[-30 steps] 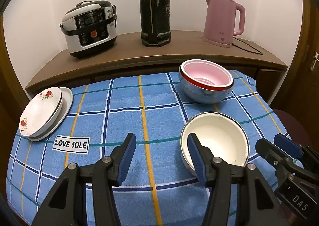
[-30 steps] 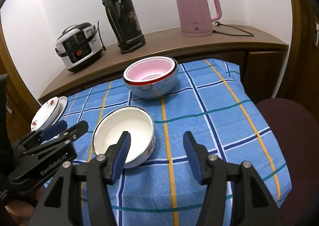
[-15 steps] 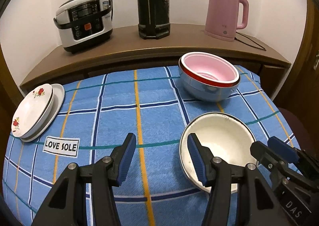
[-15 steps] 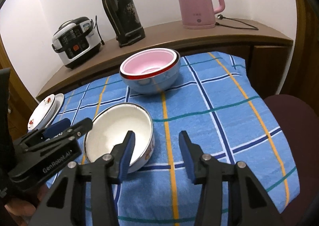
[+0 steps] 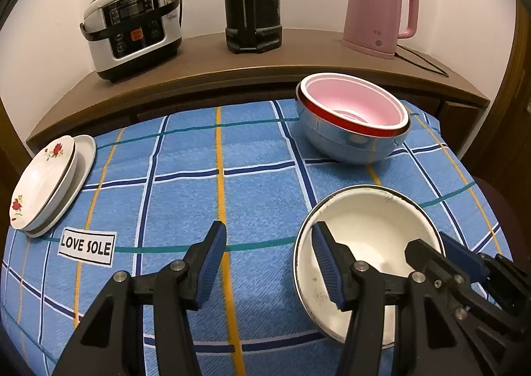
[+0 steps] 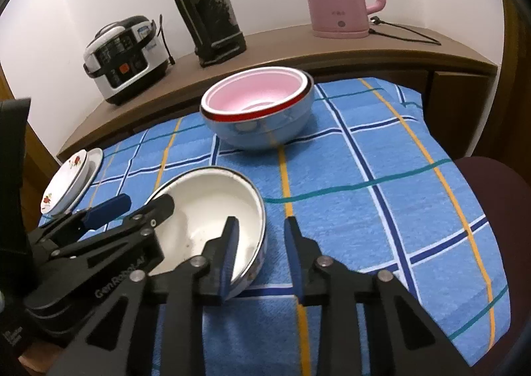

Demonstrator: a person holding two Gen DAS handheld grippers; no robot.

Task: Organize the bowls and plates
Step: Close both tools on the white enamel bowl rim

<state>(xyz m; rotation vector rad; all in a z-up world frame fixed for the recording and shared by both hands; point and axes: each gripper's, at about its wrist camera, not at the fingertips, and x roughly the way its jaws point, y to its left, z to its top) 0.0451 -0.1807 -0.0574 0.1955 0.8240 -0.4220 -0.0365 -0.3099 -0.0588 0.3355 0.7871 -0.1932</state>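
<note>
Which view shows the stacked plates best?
The left wrist view: the stacked plates sit large and unobstructed, their flower prints clear. The right wrist view shows them small at the left edge, partly behind the left gripper.

Printed "LOVE SOLE" on a white label [image 5: 87,247] stitched to the blue checked tablecloth [image 5: 259,177]; "GenRobot.AI" along the left gripper [image 6: 146,206] body.

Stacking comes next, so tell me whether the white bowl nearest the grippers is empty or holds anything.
Empty. The white bowl shows only its bare cream inside with a few dark marks in both wrist views; no food, no dish.
</note>
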